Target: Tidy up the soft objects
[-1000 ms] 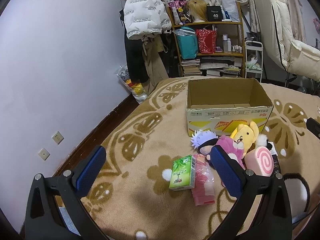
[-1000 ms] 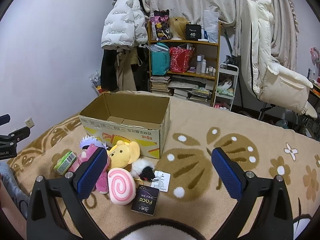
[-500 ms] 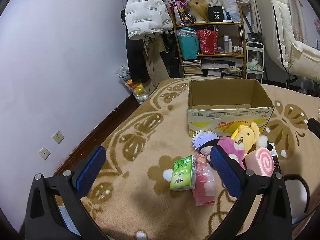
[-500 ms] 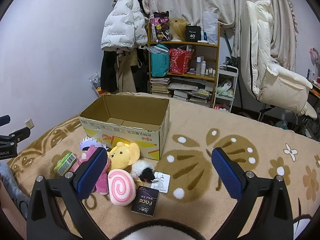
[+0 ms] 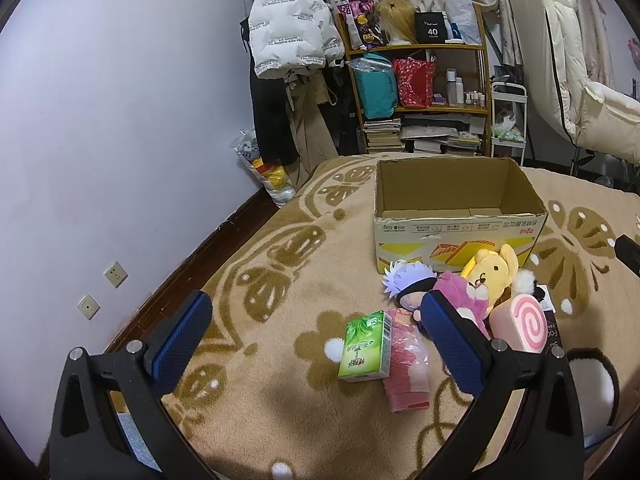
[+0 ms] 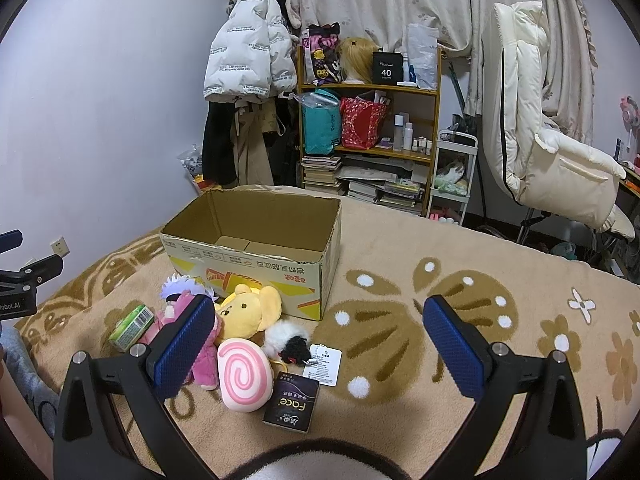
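Nothing has gone into the cardboard box so far: its inside shows only the folded bottom flaps, and every soft thing lies outside it on the patterned blanket. The task therefore looks to be at its very start, with the whole pile left to sort, presumably into the box.

The pile sits just in front of the box's printed face. A yellow plush leans close against that face, with a white-haired doll and a pink plush touching it on one side. A pink swirl cushion lies just before the yellow plush, and a small black-and-white furry toy with a paper tag lies beside it. A green tissue pack rests partly on a pink plastic packet, slightly apart from the plush group. A dark "Face" packet lies nearest the right camera.

The left gripper has its jaws spread wide and holds nothing; it hangs above the blanket, with the green tissue pack showing between the pads and untouched. The right gripper is likewise wide apart and carries nothing; in the view, its left pad overlaps the pink plush, but no contact can be made out. Both seem poised over the pile before a first pick.
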Action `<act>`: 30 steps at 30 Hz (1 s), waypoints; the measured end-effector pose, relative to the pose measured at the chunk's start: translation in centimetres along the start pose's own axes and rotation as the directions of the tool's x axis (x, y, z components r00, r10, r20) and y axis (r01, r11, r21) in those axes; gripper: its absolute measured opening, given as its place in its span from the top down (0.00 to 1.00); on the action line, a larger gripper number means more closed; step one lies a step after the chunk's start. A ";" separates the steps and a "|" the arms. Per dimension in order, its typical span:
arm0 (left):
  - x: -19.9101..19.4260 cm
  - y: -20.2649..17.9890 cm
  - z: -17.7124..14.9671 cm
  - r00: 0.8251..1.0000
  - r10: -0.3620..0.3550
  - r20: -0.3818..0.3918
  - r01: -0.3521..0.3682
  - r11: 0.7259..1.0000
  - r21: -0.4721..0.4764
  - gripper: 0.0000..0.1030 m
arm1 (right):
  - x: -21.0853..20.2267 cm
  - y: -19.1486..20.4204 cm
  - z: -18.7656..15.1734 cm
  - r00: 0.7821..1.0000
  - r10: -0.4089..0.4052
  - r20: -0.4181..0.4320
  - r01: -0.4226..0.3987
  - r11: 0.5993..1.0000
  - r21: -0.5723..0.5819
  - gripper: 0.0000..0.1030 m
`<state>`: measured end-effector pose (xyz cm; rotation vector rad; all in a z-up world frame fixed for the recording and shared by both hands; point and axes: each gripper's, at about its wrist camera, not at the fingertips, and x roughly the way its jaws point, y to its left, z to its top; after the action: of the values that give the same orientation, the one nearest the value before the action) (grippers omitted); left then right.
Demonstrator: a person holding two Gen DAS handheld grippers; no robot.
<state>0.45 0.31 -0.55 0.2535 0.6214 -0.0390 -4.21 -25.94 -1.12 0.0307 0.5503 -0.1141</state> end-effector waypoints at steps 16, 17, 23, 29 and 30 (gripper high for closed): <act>0.0 -0.1 0.0 1.000 -0.001 -0.004 0.001 1.000 0.000 0.00 | 0.1 0.0 -0.1 1.000 -0.003 -0.006 0.003 1.000 0.002 0.00; 0.1 -0.1 0.0 1.000 0.000 -0.004 0.000 1.000 -0.001 0.00 | 0.1 0.0 -0.1 1.000 -0.004 -0.005 0.004 1.000 0.001 0.00; 0.0 -0.1 0.1 1.000 0.000 -0.003 0.000 1.000 0.001 0.00 | 0.2 -0.1 -0.1 1.000 -0.003 -0.006 0.003 1.000 0.001 0.00; 0.3 -0.2 0.0 1.000 0.004 -0.012 -0.004 1.000 0.000 0.00 | 0.2 -0.1 -0.2 1.000 -0.002 -0.006 0.002 1.000 0.002 0.00; 0.2 -0.2 0.0 1.000 0.004 -0.012 -0.004 1.000 -0.001 0.00 | 0.2 -0.1 -0.2 1.000 -0.003 -0.006 0.003 1.000 0.002 0.00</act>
<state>0.61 0.18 -0.76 0.2545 0.6333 -0.0337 -4.15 -26.00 -1.36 0.0318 0.5560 -0.1173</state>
